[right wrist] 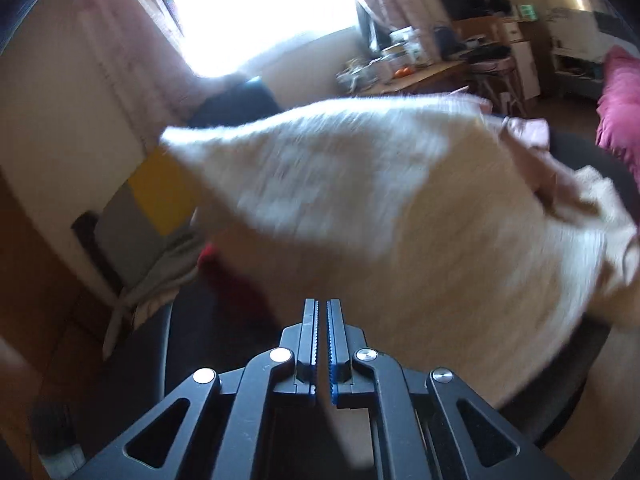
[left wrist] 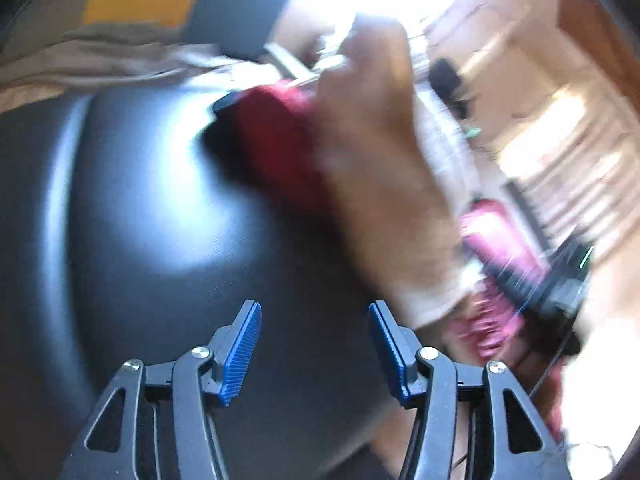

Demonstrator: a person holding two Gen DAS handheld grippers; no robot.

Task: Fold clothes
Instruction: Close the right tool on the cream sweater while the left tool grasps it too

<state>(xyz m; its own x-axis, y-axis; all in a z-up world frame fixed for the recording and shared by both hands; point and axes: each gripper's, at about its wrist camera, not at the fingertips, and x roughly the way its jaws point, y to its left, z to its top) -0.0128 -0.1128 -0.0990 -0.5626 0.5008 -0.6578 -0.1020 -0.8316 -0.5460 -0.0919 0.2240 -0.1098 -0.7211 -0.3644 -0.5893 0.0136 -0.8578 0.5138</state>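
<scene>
Sunlight from a bright window (right wrist: 260,12) is flooding the room behind a dark, smooth, glossy rounded surface (left wrist: 160,220), which is serving as the landmark for all that follows.

Left tongs (left wrist: 315,344): the blue ribbed pads are standing well apart, with nothing between them, and are hanging over the near part of the dark surface.

Right tongs (right wrist: 322,344): the pads are sitting together with only a thin slit showing; whether cloth is being pinched in that slit cannot be told, as the view is blurred.

Cream knitted garment (right wrist: 380,200): it is spreading above the dark surface, just beyond the right tongs, and is badly smeared by motion blur. In the left wrist view it is lying to the right of the landmark.

Dark red cloth (left wrist: 276,148): it is lying on the far side of the dark surface, touching the cream garment.

Pink fluffy fabric (left wrist: 492,264): it is showing at the right edge of the dark surface.

Grey and yellow cushion (right wrist: 148,208): it is leaning beyond the far left of the dark surface.
</scene>
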